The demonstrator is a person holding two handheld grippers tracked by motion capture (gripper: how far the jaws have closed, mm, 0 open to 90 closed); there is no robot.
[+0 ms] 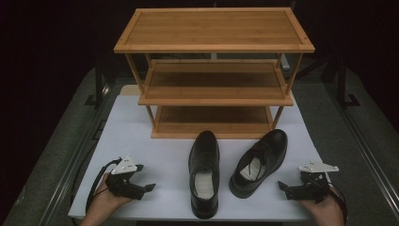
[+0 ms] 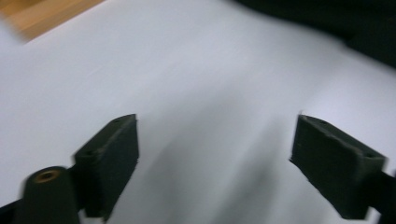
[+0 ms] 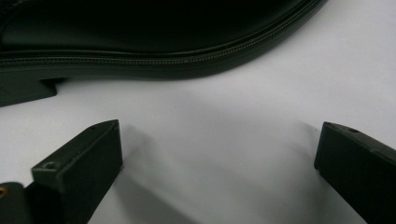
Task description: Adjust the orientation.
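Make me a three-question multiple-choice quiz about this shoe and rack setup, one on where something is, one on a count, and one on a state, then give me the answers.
1. Where do the two black shoes sit?
A. On the rack's top shelf
B. On the white table in front of the rack
C. On the floor beside the table

2. How many shelves does the wooden rack have?
A. Two
B. Three
C. Five

3. What state is the right gripper in?
A. Open, holding nothing
B. Shut on a shoe
C. Shut on a shoelace

Answers:
1. B, both shoes rest on the white table, just before the rack's lowest shelf.
2. B, three wooden shelves stand one above another.
3. A, its jaws stand wide apart with only bare table between them, the shoe lying beyond.
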